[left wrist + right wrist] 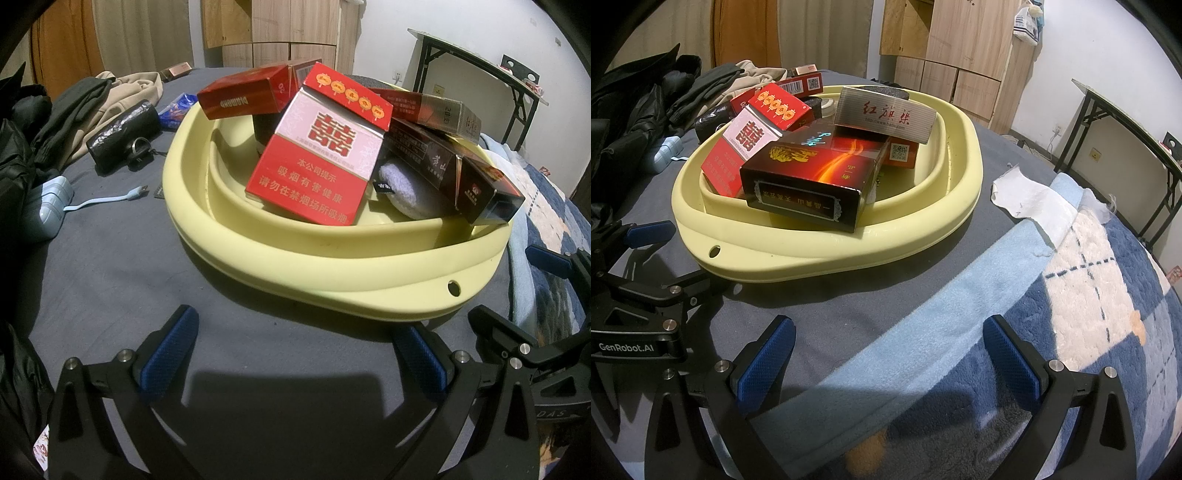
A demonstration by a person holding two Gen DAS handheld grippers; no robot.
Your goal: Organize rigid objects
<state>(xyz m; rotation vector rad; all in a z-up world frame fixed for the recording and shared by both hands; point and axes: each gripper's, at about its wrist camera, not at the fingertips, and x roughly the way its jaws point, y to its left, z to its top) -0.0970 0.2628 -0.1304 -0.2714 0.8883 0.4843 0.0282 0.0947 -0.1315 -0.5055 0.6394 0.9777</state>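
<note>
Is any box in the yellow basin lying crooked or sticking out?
Yes. The dark box sticks out over the yellow basin rim, and the red-and-white box leans tilted on the pile.

Black grippers (295, 350), blue textured pads (766, 363)

Grey bed (122, 266) under yellow basin (332, 273)

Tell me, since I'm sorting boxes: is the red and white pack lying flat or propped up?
Propped up. The red and white pack stands tilted in the yellow basin, leaning against the boxes behind it.
</note>
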